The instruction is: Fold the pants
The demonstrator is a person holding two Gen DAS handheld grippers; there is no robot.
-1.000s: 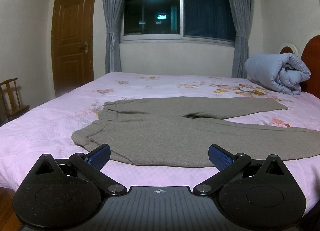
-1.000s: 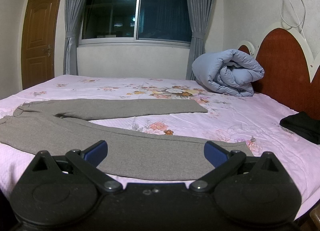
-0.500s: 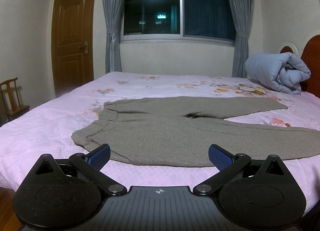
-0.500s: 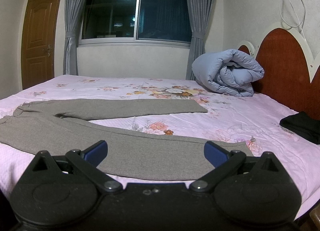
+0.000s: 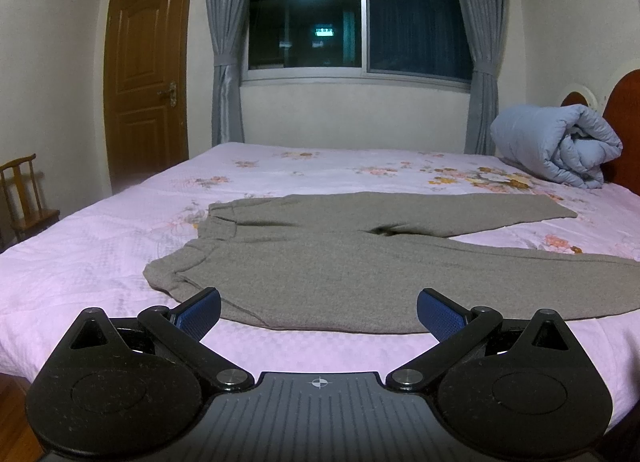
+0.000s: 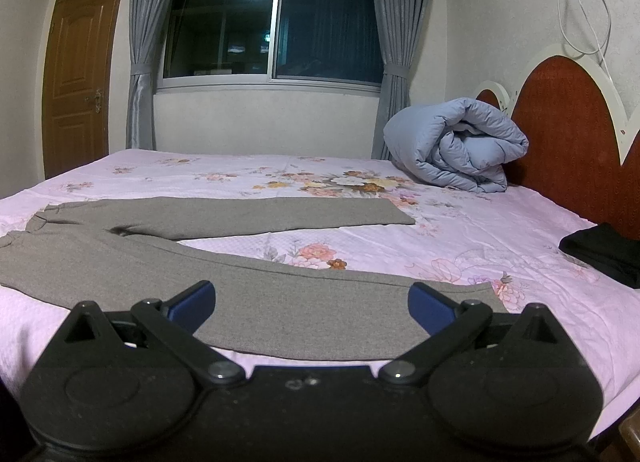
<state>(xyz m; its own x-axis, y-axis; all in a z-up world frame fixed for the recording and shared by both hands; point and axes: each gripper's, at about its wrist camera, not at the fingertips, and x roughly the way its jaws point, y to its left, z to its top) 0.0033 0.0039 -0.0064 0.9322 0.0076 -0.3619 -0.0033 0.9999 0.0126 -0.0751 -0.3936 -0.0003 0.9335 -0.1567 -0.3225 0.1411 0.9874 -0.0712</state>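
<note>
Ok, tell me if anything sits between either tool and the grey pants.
Nothing visible does. The left tool faces the waist end of the grey pants over bare pink bedsheet; the right tool faces the near leg. The rolled blue duvet and a black garment lie off by the headboard.

I can read no words, brands or numbers anywhere in either view; the only mark I find is a small white crosshair symbol (image 5: pixel 318 383) printed on the grey ribbed body of my left gripper (image 5: pixel 319 310), and it carries no letters; through the window (image 5: pixel 360 18) a small lit green sign (image 5: pixel 324 32) glows outside in the dark; its characters are too small and blurred for me to make out.
</note>
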